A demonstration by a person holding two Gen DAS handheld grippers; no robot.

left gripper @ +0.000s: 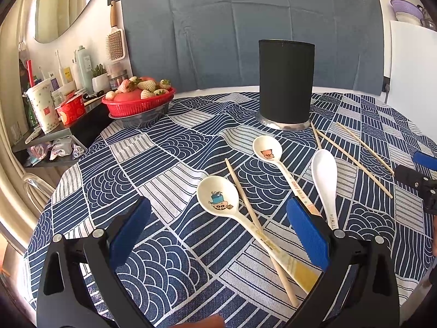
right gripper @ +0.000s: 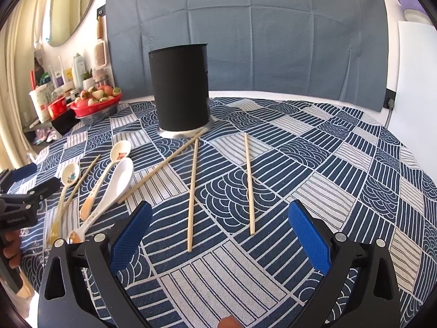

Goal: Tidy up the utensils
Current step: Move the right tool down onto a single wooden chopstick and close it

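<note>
Three spoons lie on the blue patterned tablecloth (left gripper: 153, 147) in the left wrist view, bowls toward the far edge. The blue-cartoon spoon (left gripper: 218, 199) is nearest, between the fingers of the left gripper (left gripper: 218, 235), which are spread wide and hold nothing. A single chopstick (left gripper: 245, 205) crosses that spoon's handle. Just to its right lie the pink-cartoon spoon (left gripper: 269, 151) and then the plain white spoon (left gripper: 325, 175), its handle running behind the right-hand blue pad. Toward the far edge stands the black holder (left gripper: 285, 82), upright on a silver base. Three more chopsticks (left gripper: 352, 158) fan out from that base toward the right edge. A red basket of strawberries (left gripper: 136, 104) sits at the far left edge of the tabletop, and the tip of the right gripper (left gripper: 420, 175) shows at the right margin.

From the right wrist view, the right gripper (right gripper: 220, 235) hovers over the near side of the table, fingers spread apart and empty. Two chopsticks, the middle chopstick (right gripper: 192, 191) and the right chopstick (right gripper: 250, 183), lie between them, apart and nearly parallel. A slanted chopstick (right gripper: 161, 166) runs from the holder's base toward the white spoon (right gripper: 120, 180). The black holder (right gripper: 180, 87) stands beyond them. The other spoons and the left gripper (right gripper: 24, 180) are off toward the left edge.
</note>
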